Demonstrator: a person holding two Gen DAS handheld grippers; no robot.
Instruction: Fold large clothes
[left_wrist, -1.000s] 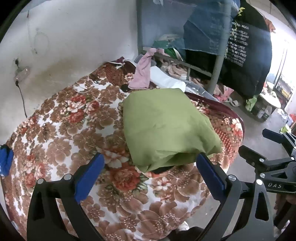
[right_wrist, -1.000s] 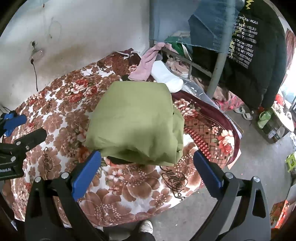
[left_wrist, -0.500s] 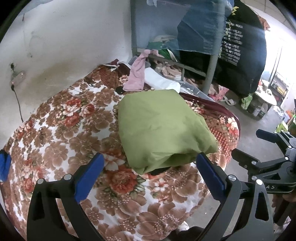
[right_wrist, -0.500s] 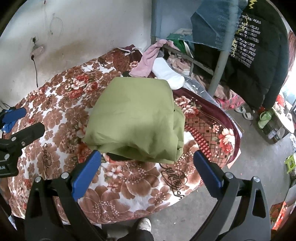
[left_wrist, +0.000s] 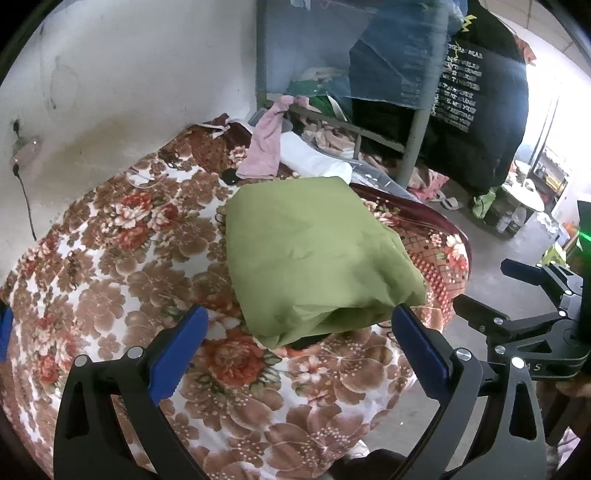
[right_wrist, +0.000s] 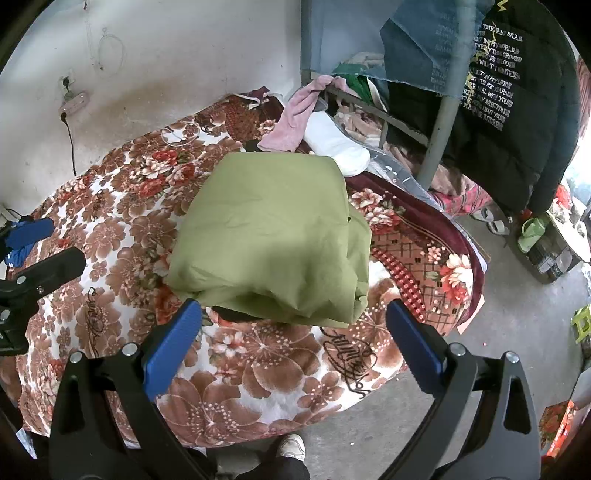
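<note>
A green garment (left_wrist: 314, 254) lies folded into a thick rectangle on the floral bed cover (left_wrist: 122, 266); it shows in the right wrist view (right_wrist: 273, 236) too, with a dark layer peeking out under its near edge. My left gripper (left_wrist: 299, 350) is open and empty, held above the bed just short of the garment's near edge. My right gripper (right_wrist: 295, 343) is open and empty, also short of that edge. The right gripper's body (left_wrist: 535, 325) shows at the right of the left wrist view, the left gripper's body (right_wrist: 33, 284) at the left of the right wrist view.
A pink cloth (right_wrist: 295, 122) and a white bundle (right_wrist: 336, 144) lie at the bed's far end by a metal bunk frame (right_wrist: 439, 133) hung with dark clothes (right_wrist: 509, 122). A wall with a socket and cable (right_wrist: 70, 110) is at the left. Concrete floor (right_wrist: 517, 332) is at the right.
Both grippers have drawn back and risen slightly from the folded garment, so it sits a little farther off. The garment has not moved. Both stay open.
</note>
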